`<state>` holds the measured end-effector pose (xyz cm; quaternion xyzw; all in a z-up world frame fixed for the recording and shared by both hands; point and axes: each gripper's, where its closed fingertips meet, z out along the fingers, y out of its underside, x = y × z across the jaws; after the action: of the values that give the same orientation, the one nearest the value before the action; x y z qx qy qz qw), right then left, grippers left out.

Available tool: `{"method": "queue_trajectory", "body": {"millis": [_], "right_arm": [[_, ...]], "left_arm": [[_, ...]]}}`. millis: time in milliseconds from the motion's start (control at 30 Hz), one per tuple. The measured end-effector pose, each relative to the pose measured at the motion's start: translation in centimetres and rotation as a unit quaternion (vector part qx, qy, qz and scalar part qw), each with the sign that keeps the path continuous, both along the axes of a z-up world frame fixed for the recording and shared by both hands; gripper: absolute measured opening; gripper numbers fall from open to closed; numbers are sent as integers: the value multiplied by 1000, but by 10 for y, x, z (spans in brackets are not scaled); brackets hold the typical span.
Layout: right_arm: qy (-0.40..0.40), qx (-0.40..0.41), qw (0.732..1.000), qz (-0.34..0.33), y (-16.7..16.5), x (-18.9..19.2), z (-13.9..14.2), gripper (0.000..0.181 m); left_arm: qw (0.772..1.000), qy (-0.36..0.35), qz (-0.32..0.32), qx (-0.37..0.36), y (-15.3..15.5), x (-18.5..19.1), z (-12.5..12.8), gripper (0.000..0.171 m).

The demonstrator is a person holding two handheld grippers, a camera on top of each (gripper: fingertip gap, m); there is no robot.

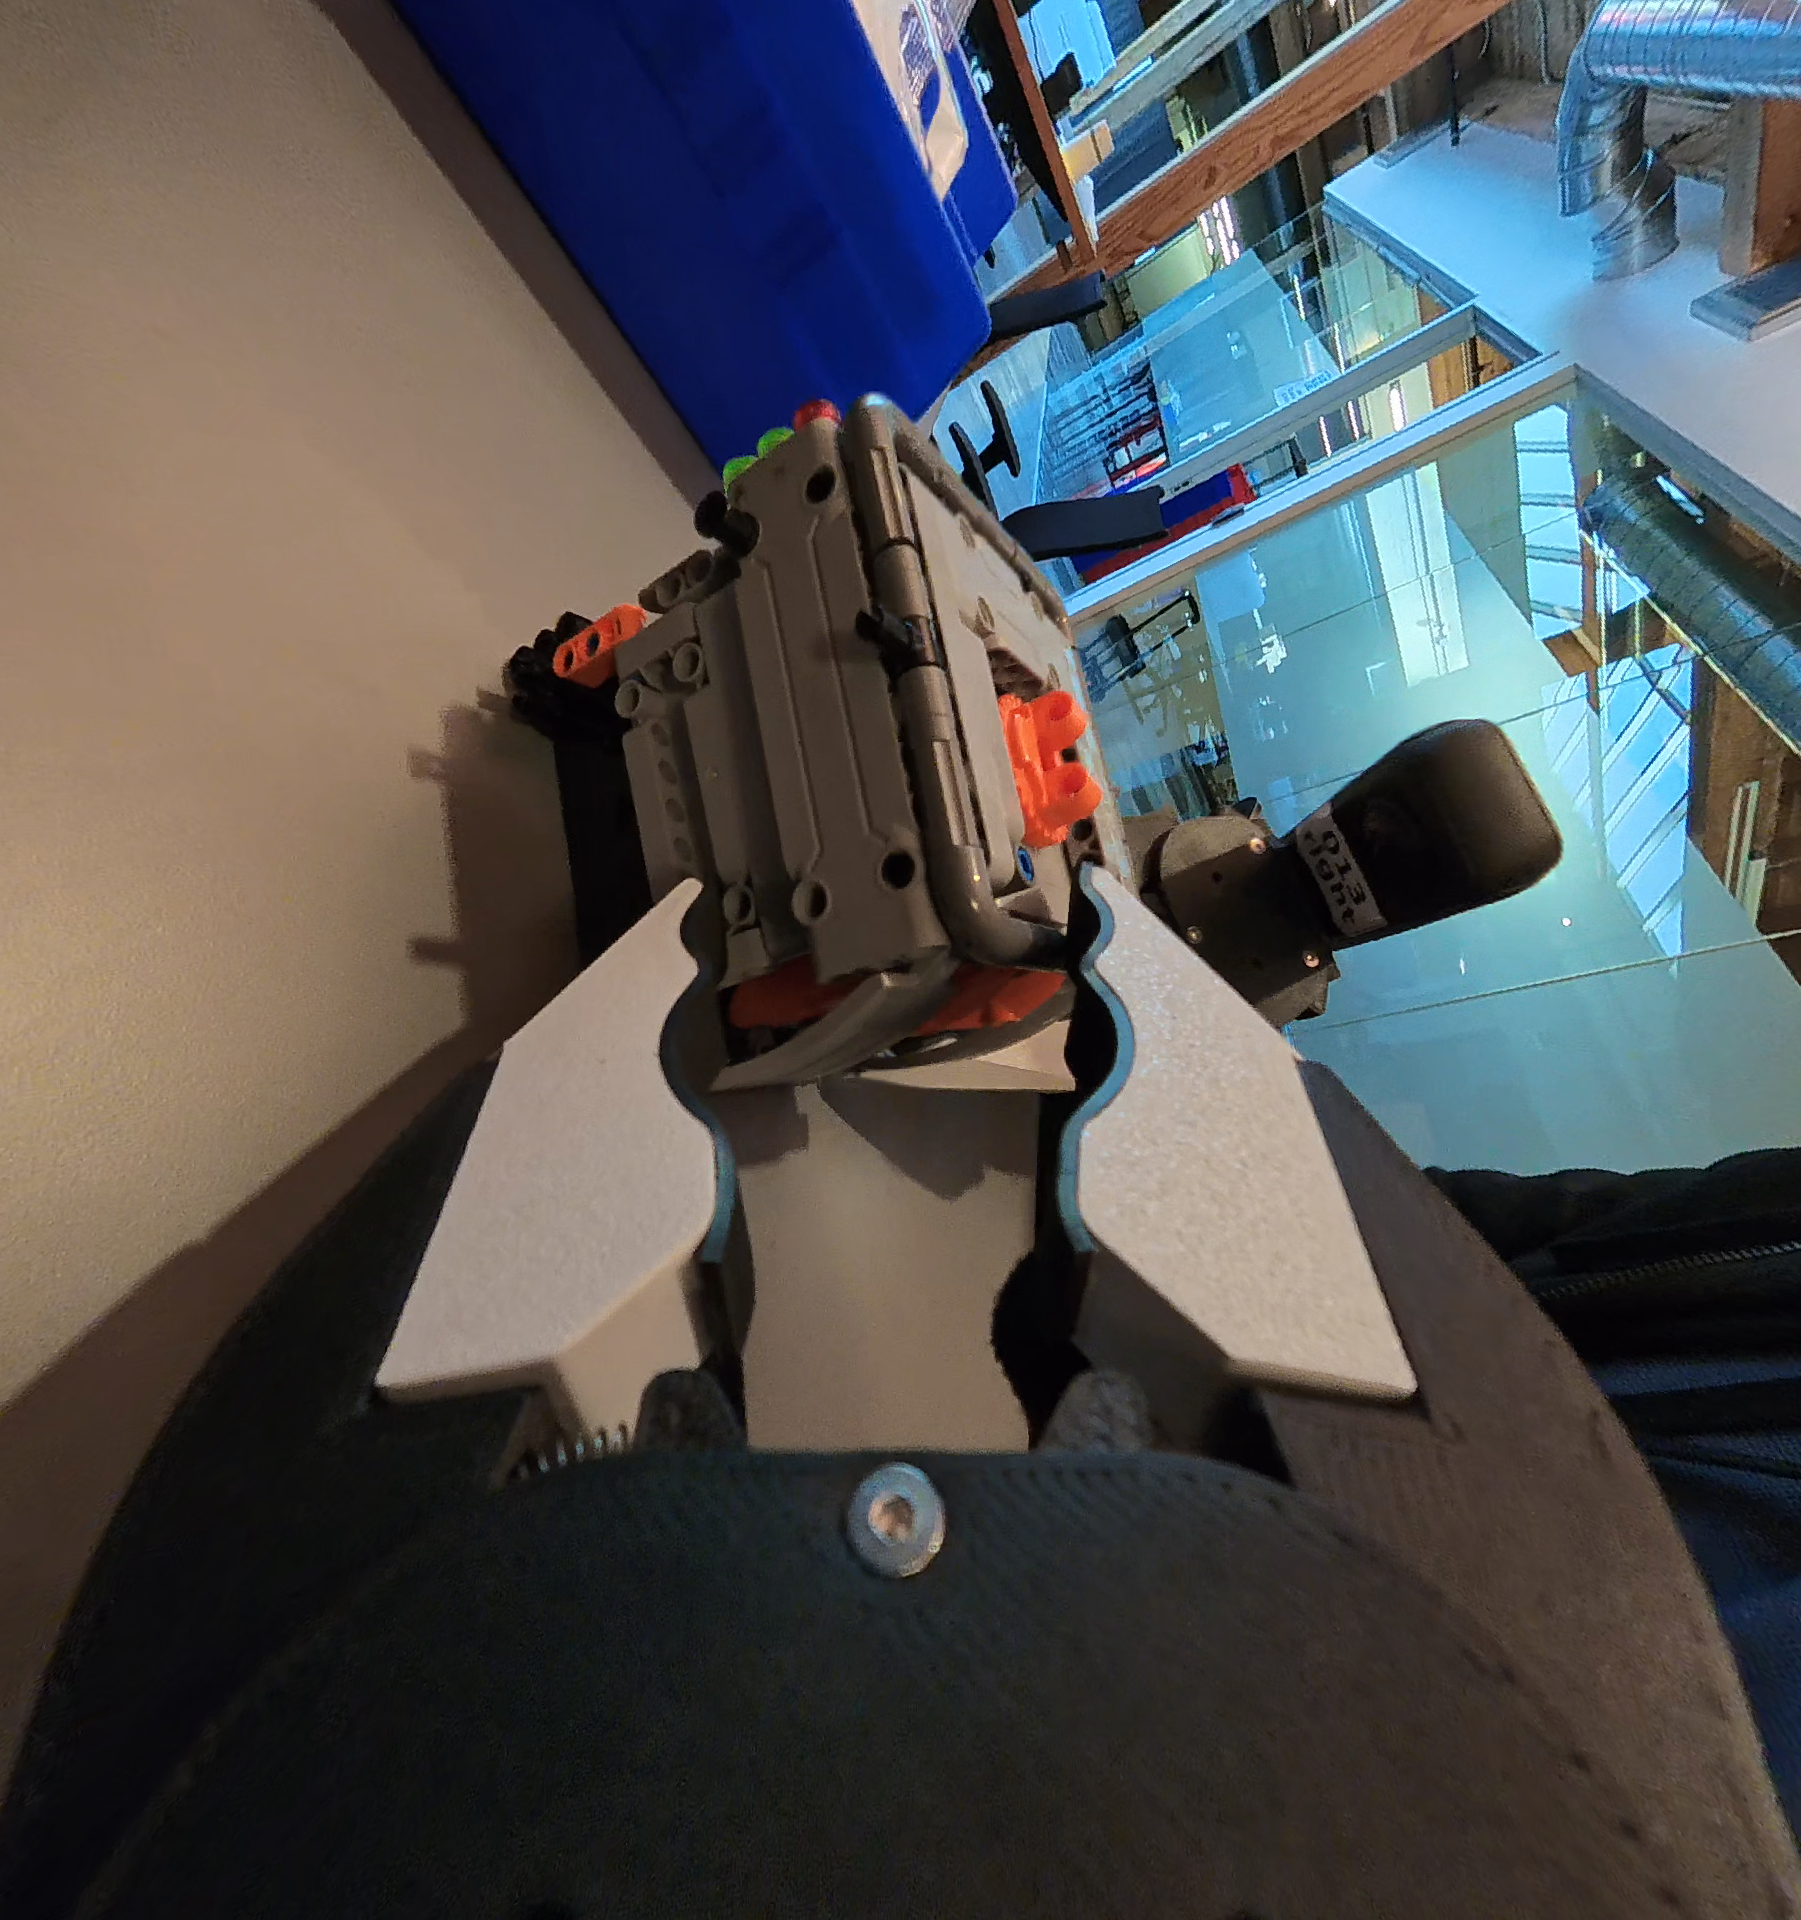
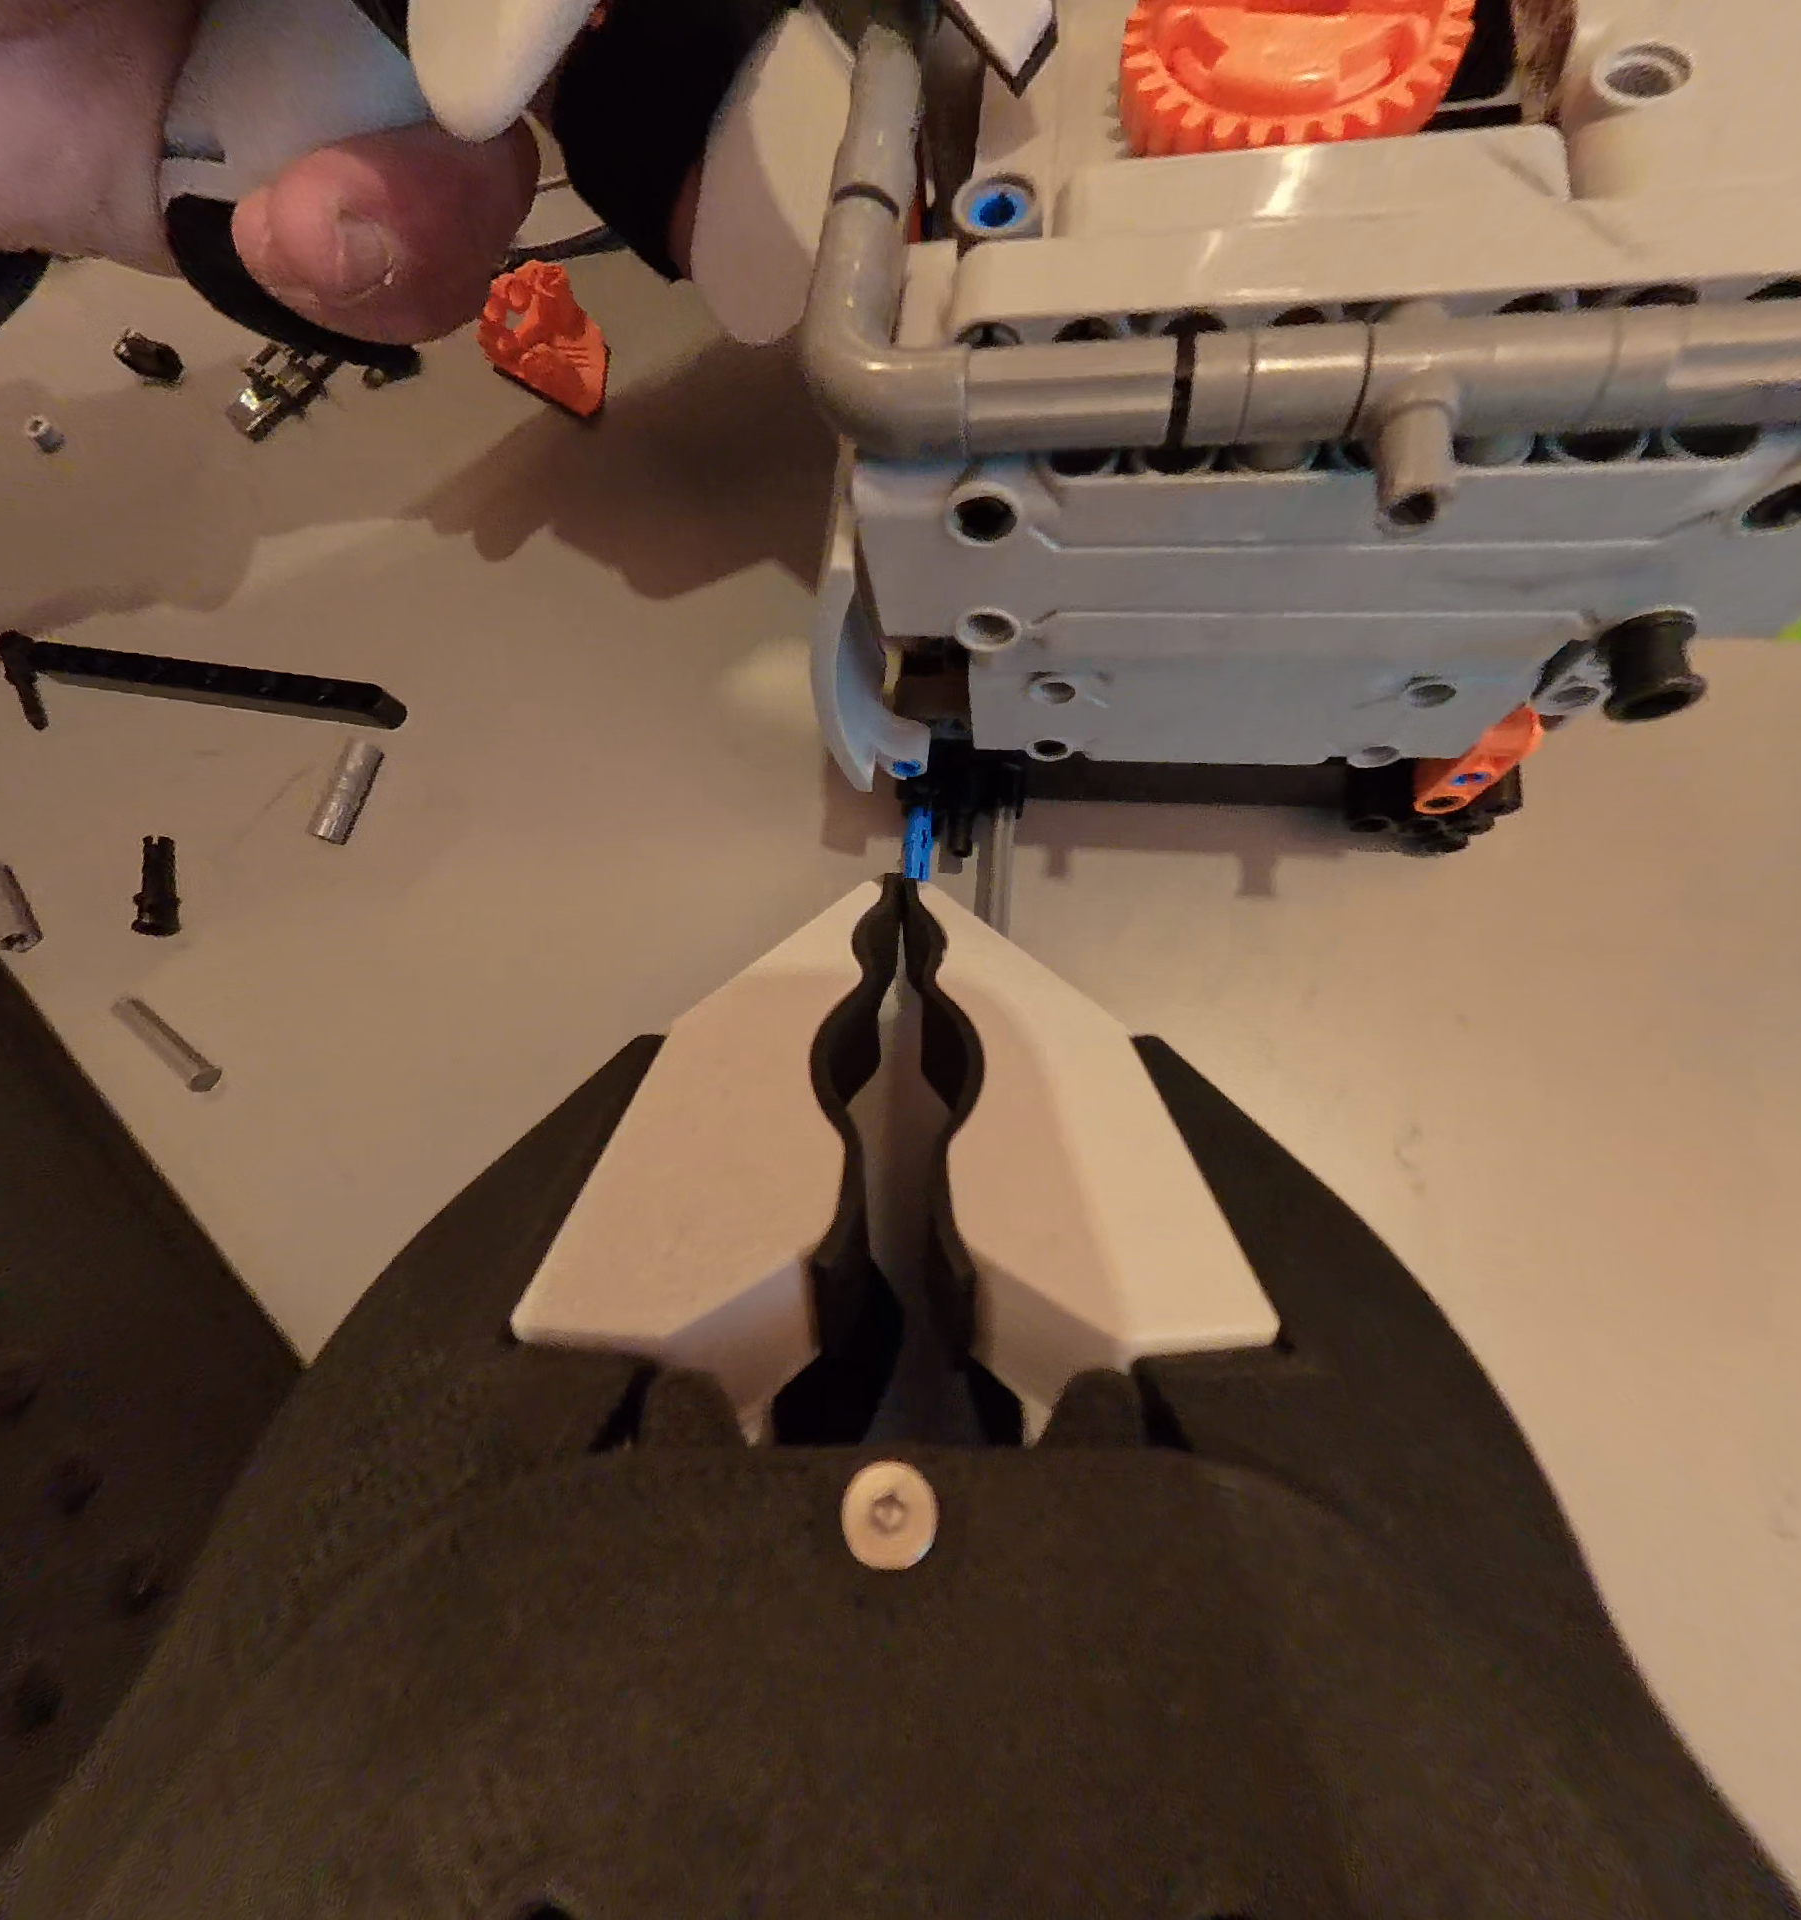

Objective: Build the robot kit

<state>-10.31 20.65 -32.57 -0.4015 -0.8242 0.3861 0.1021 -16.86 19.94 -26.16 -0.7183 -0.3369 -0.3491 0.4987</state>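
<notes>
A grey brick-built model [image 1: 802, 727] with orange gears and pins stands on the pale table [image 2: 1395, 1091]. My left gripper [image 1: 891, 894] has its jaws wide around the model's near end, both white fingers pressing on its sides. In the right wrist view one of those white fingers [image 2: 761, 208] lies against the model [image 2: 1291, 540], with a person's thumb [image 2: 356, 239] beside it. My right gripper [image 2: 898, 888] is shut. Its tips meet the free end of a blue pin [image 2: 917, 844] that sticks out of the model's black base. The right gripper's black body [image 1: 1343, 862] shows beyond the model in the left wrist view.
Loose parts lie on the table to the left: a black beam [image 2: 221, 691], silver sleeves [image 2: 345, 790], a grey axle [image 2: 163, 1042], a black pin [image 2: 155, 886] and an orange piece [image 2: 543, 338]. A blue bin [image 1: 771, 187] stands behind the model. A dark mat [image 2: 44, 1299] borders the table's left. Some 10 cm of space lies between my two pairs of fingers.
</notes>
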Motion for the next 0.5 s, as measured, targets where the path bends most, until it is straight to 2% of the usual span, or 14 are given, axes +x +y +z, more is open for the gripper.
{"method": "queue_trajectory", "body": {"millis": [333, 500], "right_arm": [[20, 10, 1000, -20, 5, -1, 3, 3], [18, 11, 1000, -15, 2, -2, 0, 4]], "left_arm": [[1000, -6, 28, 12, -2, 1, 1, 64], [1000, -2, 23, 10, -4, 5, 0, 67]]}}
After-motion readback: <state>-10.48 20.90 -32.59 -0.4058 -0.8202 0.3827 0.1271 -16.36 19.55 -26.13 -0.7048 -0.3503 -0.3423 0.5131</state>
